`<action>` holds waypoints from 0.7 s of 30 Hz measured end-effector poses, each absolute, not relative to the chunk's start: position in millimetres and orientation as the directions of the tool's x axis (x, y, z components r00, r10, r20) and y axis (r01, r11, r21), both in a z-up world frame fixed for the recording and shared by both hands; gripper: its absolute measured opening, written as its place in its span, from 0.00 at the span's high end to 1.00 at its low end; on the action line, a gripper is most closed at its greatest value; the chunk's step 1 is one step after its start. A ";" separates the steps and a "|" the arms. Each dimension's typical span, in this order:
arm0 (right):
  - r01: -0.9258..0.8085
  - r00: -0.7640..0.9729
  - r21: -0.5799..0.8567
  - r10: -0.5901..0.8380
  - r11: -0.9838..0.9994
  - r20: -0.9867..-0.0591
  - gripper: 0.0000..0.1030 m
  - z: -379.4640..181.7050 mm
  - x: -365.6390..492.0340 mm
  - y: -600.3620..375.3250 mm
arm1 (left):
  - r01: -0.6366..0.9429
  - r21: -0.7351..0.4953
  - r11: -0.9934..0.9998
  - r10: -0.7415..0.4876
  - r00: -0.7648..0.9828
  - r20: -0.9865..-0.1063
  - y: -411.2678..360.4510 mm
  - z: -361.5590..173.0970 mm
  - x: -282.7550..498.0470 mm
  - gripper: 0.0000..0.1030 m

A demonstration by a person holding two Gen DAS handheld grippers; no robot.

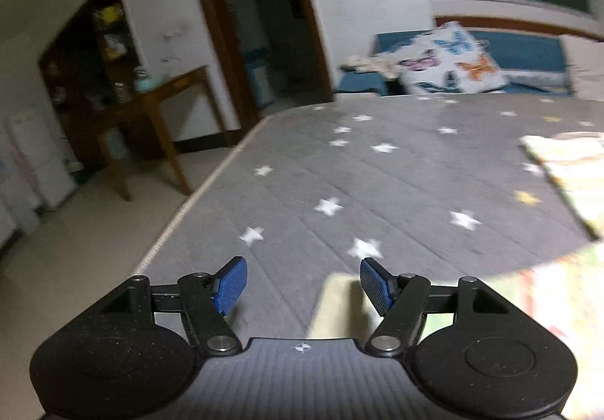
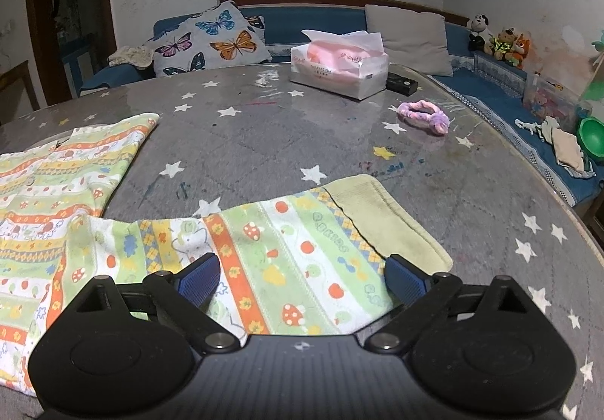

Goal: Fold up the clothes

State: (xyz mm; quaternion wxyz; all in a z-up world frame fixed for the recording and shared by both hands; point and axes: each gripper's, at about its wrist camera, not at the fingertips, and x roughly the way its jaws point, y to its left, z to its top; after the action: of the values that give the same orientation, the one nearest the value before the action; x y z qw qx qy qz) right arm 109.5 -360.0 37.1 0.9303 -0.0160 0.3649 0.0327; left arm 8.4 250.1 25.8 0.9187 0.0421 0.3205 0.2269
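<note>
Grey table cover printed with white and yellow stars point(image 2: 264, 140) fills both views, and the clothing lies on it at the near side. In the right wrist view, a child's garment of pale green, white and orange striped cotton printed with mushrooms, apples and flowers point(image 2: 287, 250) is spread flat. Its sleeve runs to the right and ends in a plain yellow-green ribbed cuff point(image 2: 392, 227) lying flat on the cover. The garment's body spreads away to the left, with 1 corner reaching toward the far left.

Right gripper point(image 2: 302, 278) hangs over the sleeve with its 2 blue pads wide apart; the cloth lies under the gap, and neither pad pinches it.

Left gripper point(image 1: 304, 286) points over a bare stretch of the starred cover, its pads also apart and gripping nothing. That view is blurred. A pale yellow-green edge of fabric sits just beside the right pad, though I cannot tell whether they touch. More of the printed garment shows at the right edge.

Far across the table stand a white and pink soft pack of tissues point(image 2: 339, 65) and a small black box point(image 2: 402, 83) just right of it. A fluffy pink and purple headband point(image 2: 424, 116) lies nearer, to the right. Beyond the table a blue bench holds a white cushion printed with butterflies point(image 2: 207, 39)
</note>
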 end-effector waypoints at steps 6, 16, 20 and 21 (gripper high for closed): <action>-0.079 0.728 -0.005 0.054 0.997 -0.684 0.07 37.5 109.3 -358.7 | -0.272 0.229 0.935 0.355 0.684 -0.637 236.0 23.9 -8.3 0.33; -0.077 0.727 -0.001 0.055 0.997 -0.684 0.04 35.8 111.7 -358.8 | -0.283 0.317 0.905 0.424 0.650 -0.630 245.4 11.8 32.8 0.37; -0.078 0.733 -0.006 0.053 0.997 -0.679 0.02 34.4 115.4 -358.6 | -0.287 0.356 0.889 0.453 0.657 -0.603 242.0 6.8 44.6 0.37; -0.077 0.734 -0.006 0.053 0.997 -0.677 0.02 34.1 116.4 -358.4 | -0.291 0.359 0.887 0.458 0.656 -0.600 241.7 5.9 46.1 0.37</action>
State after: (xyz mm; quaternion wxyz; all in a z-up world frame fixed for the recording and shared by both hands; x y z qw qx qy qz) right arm 116.4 -358.4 34.1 0.9311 -0.0171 0.3627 0.0349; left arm 46.1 241.7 5.9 0.9026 0.1165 0.3589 0.2073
